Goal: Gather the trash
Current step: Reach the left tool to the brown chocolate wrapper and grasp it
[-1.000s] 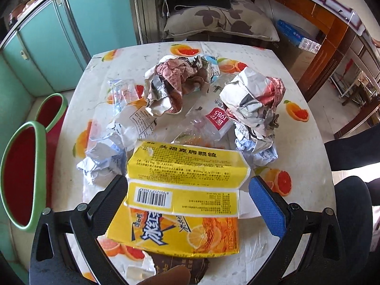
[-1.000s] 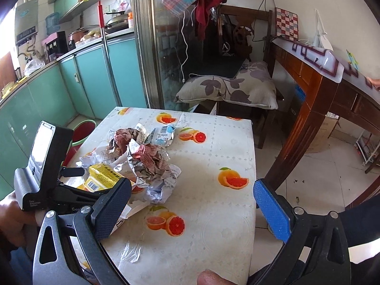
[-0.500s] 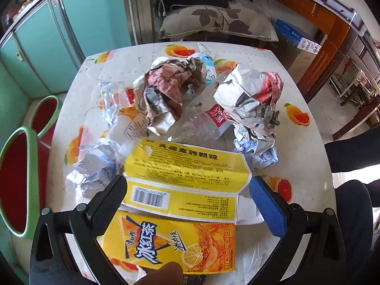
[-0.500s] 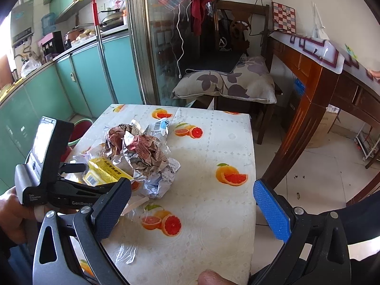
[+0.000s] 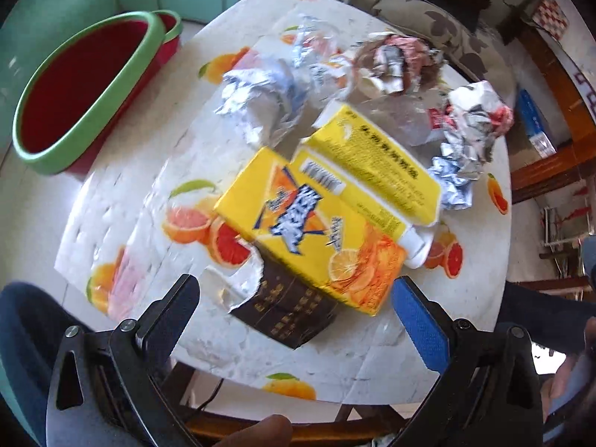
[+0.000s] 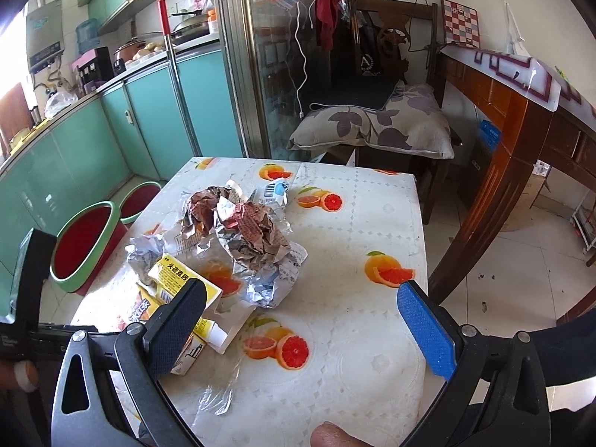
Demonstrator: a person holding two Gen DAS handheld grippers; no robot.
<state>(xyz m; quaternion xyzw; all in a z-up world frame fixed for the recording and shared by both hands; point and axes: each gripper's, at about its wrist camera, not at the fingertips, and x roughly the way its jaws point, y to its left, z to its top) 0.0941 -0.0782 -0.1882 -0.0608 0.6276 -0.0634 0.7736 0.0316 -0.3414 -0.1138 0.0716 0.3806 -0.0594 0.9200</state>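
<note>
Trash lies on a table with an orange-print cloth [image 5: 123, 201]. A flattened yellow drink carton [image 5: 316, 223] lies on a dark brown box [image 5: 287, 309], just ahead of my open, empty left gripper [image 5: 294, 309]. Crumpled foil and paper wads [image 5: 473, 126] and a clear wrapper [image 5: 406, 119] lie beyond. In the right wrist view a crumpled paper wad [image 6: 249, 231] sits mid-table and the yellow carton [image 6: 178, 279] lies left. My right gripper [image 6: 298, 331] is open and empty above the table's near part.
A red bin with a green rim [image 5: 82, 89] stands on the floor left of the table, also in the right wrist view [image 6: 82, 246]. A chair with a cushion [image 6: 372, 130] stands behind the table. A wooden desk [image 6: 521, 111] is at the right. Teal cabinets [image 6: 74, 156] line the left.
My left gripper has pulled back and swung left, so the carton and brown box now lie further ahead and the red bin shows more. The right gripper has hardly moved.
</note>
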